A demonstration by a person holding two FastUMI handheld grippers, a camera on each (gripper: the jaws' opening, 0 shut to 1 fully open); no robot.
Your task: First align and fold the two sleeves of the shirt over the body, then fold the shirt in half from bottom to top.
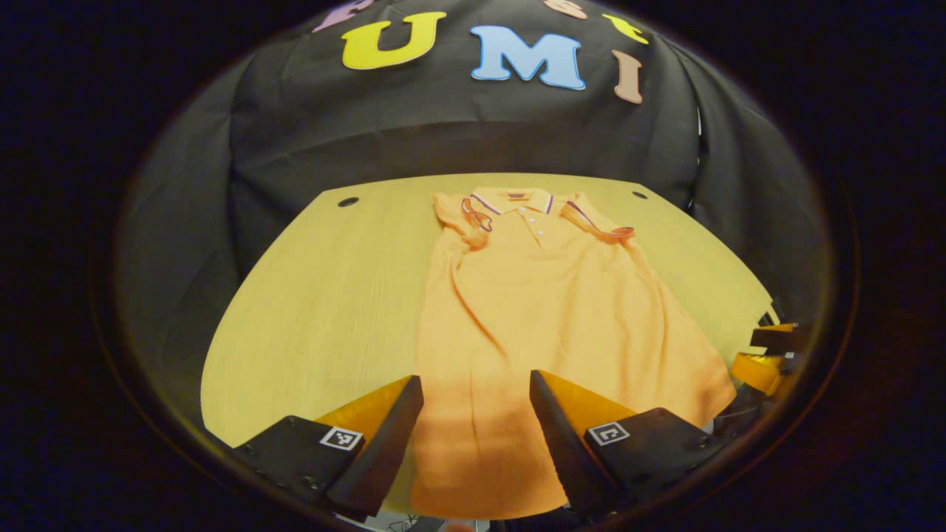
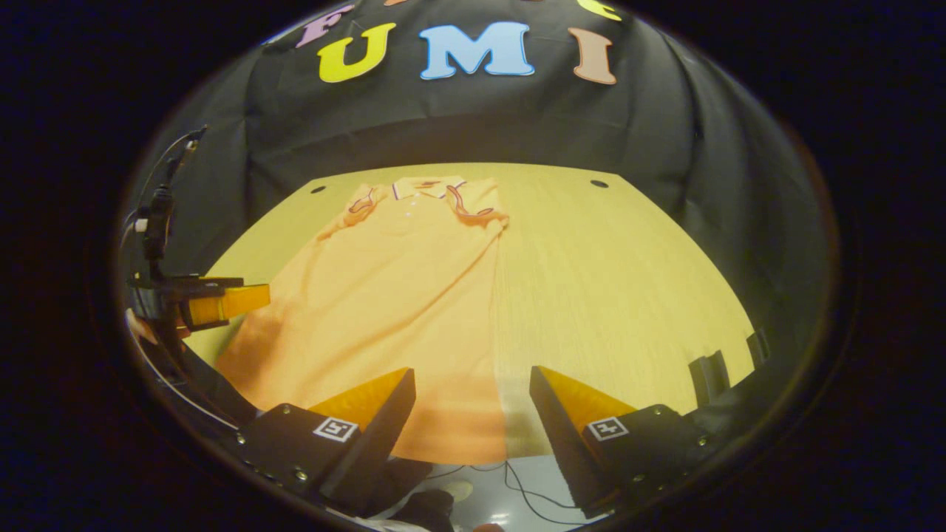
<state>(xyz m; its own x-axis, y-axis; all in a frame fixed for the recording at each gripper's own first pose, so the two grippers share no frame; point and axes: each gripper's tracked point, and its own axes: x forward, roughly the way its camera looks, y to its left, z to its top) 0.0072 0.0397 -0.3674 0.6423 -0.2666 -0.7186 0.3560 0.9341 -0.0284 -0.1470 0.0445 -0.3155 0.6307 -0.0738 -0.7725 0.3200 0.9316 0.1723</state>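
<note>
Wooden table: shirt lengthwise, collar at far edge; both tongs spread, empty.

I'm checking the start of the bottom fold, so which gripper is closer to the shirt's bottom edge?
Roughly level. The left gripper hangs open over the shirt near its hem, cloth between its fingers. The right gripper hangs open at the hem's corner, straddling the shirt's side edge.

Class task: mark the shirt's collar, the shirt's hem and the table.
Collar (image 1: pixel 517 199), left gripper view, its front band.
Hem (image 2: pixel 451 451), right gripper view, its near edge.
Table (image 2: pixel 628 295), right gripper view, bare top.
</note>
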